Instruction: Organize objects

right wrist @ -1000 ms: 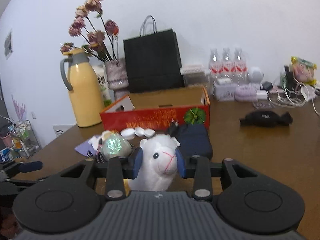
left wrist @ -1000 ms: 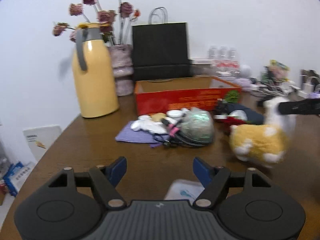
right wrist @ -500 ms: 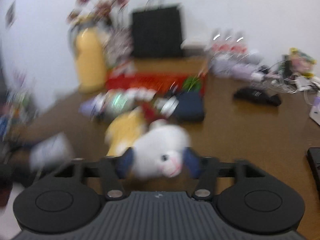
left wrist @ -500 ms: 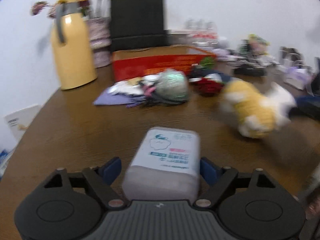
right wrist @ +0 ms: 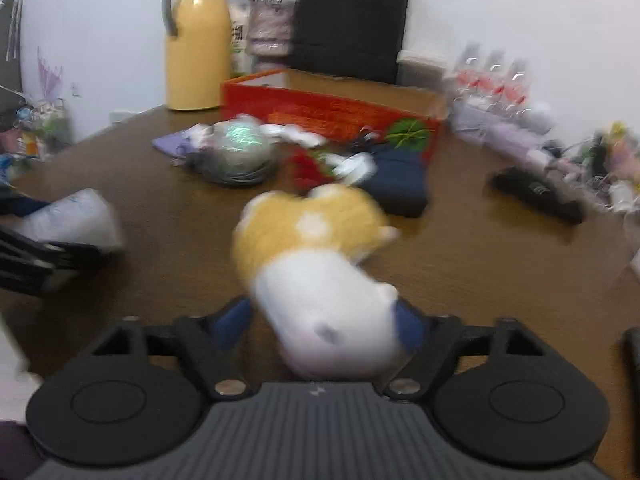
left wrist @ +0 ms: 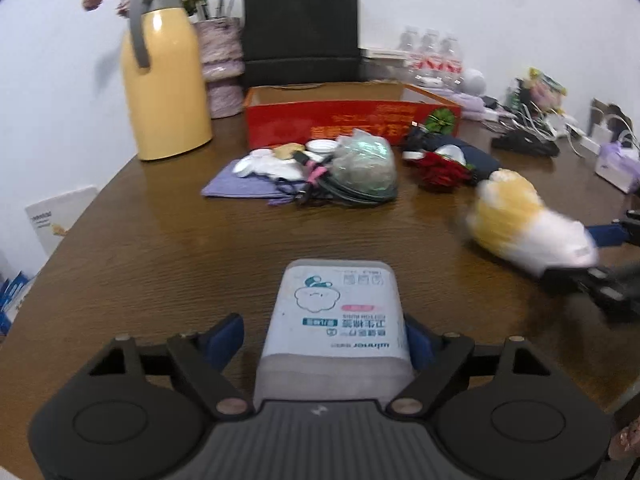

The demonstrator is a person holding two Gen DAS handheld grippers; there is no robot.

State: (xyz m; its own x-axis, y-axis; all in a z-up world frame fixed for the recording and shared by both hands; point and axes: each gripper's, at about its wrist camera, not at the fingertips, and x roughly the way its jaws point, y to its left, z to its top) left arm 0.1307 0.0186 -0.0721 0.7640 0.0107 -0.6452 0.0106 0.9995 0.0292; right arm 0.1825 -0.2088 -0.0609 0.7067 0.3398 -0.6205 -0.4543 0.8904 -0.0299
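Note:
A white pack of cotton swabs (left wrist: 332,312) lies on the brown table (left wrist: 140,260) between the fingers of my left gripper (left wrist: 320,332). That gripper is open: the left pad stands clear of the pack and the right pad is at its edge. A yellow and white plush toy (right wrist: 316,264) lies on its side on the table between the fingers of my right gripper (right wrist: 320,320), which is open, with a gap at the left pad. The left wrist view shows the plush (left wrist: 520,220) at the right. The pack (right wrist: 72,216) appears at the left of the right wrist view.
A red open box (left wrist: 332,120) stands mid-table. In front of it are a purple cloth, cables and a shiny bag (left wrist: 364,160), a red flower (left wrist: 440,168) and a navy pouch (right wrist: 400,184). A yellow jug (left wrist: 164,80) and a black paper bag (left wrist: 300,28) stand behind.
My right gripper's jaws have opened off the plush, which went from upright to lying on the table. My left gripper tilted down, and the pack now sits between its fingers.

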